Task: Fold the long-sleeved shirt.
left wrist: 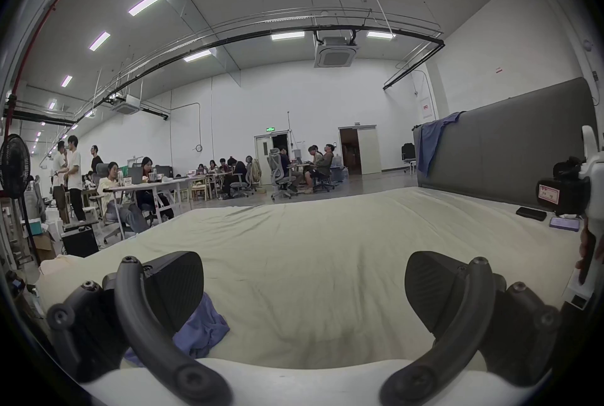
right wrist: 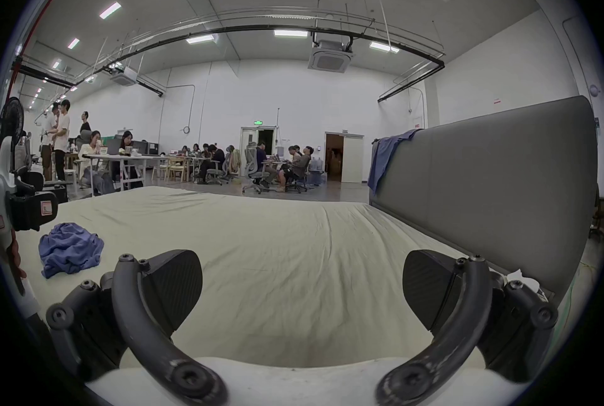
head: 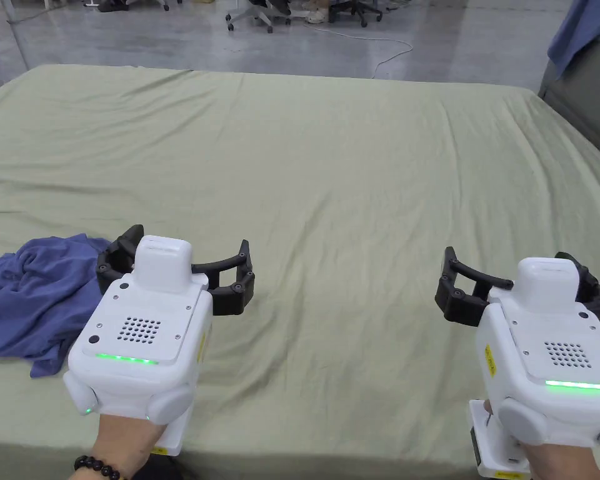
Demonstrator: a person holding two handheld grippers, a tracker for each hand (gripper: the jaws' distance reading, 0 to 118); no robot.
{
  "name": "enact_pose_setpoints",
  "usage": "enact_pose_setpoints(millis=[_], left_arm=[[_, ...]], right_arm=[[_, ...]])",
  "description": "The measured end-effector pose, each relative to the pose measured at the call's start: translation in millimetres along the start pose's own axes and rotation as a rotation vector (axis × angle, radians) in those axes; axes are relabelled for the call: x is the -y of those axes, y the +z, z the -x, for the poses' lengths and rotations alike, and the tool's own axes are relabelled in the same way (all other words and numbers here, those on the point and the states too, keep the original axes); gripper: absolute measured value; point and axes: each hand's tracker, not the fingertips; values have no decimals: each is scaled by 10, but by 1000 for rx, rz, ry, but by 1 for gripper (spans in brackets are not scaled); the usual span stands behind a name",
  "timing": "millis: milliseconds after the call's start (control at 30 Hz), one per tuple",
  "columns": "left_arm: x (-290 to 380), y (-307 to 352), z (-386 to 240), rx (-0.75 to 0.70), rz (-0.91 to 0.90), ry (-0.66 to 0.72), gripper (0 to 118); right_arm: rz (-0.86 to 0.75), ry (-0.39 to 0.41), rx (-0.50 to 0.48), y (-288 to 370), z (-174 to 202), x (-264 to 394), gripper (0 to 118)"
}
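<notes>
Shirt, blue and crumpled, lies at the near left of the green-sheeted bed. Left hand-held gripper hovers just beside it, jaws apart and empty. Right hand-held gripper, well apart from it, also has its jaws spread.

Count: two grippers, left gripper and right gripper, each with two jaws. One crumpled blue shirt on one bed. One second blue garment draped over one grey headboard. Two phones.
</notes>
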Motion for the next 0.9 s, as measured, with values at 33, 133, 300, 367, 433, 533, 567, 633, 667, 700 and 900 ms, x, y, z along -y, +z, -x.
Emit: enact_pose_setpoints(millis=[33,133,300,367,433,533,567,633,667,700,900], left_arm=[[-2,1,0,0,-1,1,118],[-4,4,3,5,0,1,118],[-2,8,7,6,-6,8,118],[-19,5,13,4,11,15,118],[-157,-12,-5,-50,86,42,90],[-174,17,-41,-71,14,41,0],[-136,32,-37,-4,-8,38,0],[-184,91,-69,5,2,-38,0],[-203,113,-87,3,6,-59,0],[-210,121,-103,6,16,-52,0],[-340,43,84,5,37,49,0]], right_arm=[[0,0,0,2,-1,-3,118],[-2,2,-1,4,-1,-6,118],[-5,5,-3,9,7,4,118],[-6,8,-3,11,8,1,118],[20,1,-7,2,13,-62,110],[26,-24,26,-20,47,-113,0],[2,-39,55,-37,73,-15,0],[22,-19,-6,-88,51,100,0],[37,-11,2,-109,59,146,0],[47,-13,10,-61,33,66,0],[50,-35,-38,-109,159,-48,0]])
